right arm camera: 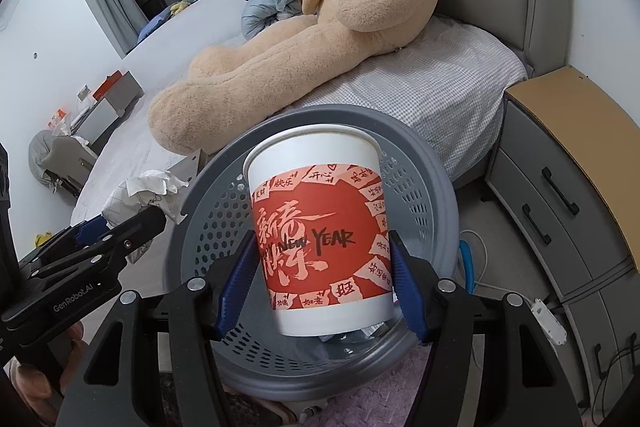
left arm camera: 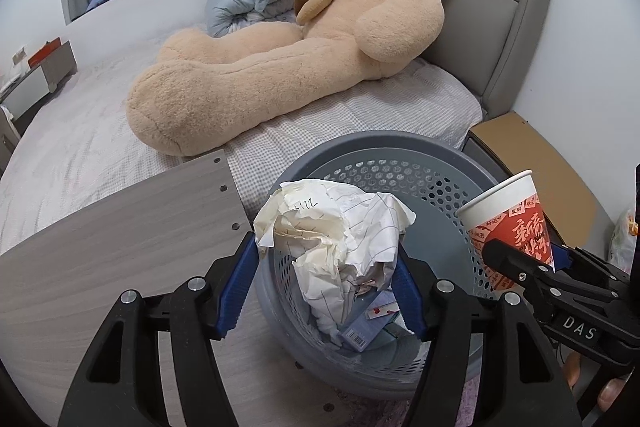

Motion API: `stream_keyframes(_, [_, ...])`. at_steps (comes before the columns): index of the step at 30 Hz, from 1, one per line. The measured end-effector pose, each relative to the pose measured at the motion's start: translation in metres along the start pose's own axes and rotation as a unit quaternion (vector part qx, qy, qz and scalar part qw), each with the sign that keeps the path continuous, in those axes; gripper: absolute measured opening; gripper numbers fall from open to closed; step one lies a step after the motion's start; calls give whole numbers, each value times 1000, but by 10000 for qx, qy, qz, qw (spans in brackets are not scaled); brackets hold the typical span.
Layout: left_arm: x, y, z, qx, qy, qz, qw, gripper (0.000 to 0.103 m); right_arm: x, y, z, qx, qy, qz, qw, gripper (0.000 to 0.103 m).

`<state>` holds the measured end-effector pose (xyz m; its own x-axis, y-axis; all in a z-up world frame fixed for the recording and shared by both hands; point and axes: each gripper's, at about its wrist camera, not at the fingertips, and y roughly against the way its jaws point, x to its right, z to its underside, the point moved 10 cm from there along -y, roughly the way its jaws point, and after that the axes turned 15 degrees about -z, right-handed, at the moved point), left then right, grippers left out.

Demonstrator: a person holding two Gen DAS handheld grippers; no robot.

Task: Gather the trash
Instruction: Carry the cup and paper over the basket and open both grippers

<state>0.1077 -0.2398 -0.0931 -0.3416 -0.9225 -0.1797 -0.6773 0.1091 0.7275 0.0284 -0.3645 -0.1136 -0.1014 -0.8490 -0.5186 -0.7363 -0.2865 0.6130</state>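
Observation:
A grey perforated trash basket (left arm camera: 404, 151) stands on the floor by the bed; it also shows in the right wrist view (right arm camera: 208, 211). My left gripper (left arm camera: 326, 287) is shut on a crumpled ball of lined paper (left arm camera: 340, 227) and holds it over the basket's opening. My right gripper (right arm camera: 324, 283) is shut on a red and white paper cup (right arm camera: 320, 239), upright over the basket. The cup (left arm camera: 508, 215) shows at the right in the left wrist view. The paper (right arm camera: 148, 191) shows at the left in the right wrist view. Small packaging (left arm camera: 372, 327) lies in the basket's bottom.
A bed with a large tan teddy bear (left arm camera: 304, 39) is just behind the basket. A grey wooden board (left arm camera: 100, 247) is to its left. A nightstand with drawers (right arm camera: 560, 187) stands to its right, with a power strip and cables (right arm camera: 548, 315) on the floor.

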Motion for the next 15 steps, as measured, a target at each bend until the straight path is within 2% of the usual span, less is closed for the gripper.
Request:
stream_keyframes(4, [-2, -1, -2, -16, 42, -29, 10000, 64, -2, -4, -4, 0, 70, -18, 10000, 62])
stream_keyframes(6, [-2, -2, -3, -7, 50, -60, 10000, 69, -3, -5, -5, -14, 117, -20, 9999, 63])
stream_keyframes(8, [-3, -1, -4, 4, 62, -84, 9999, 75, -4, -5, -5, -15, 150, -35, 9999, 74])
stream_keyframes(15, [-10, 0, -4, -7, 143, -152, 9998, 83, -8, -4, -5, 11, 201, 6, 9998, 74])
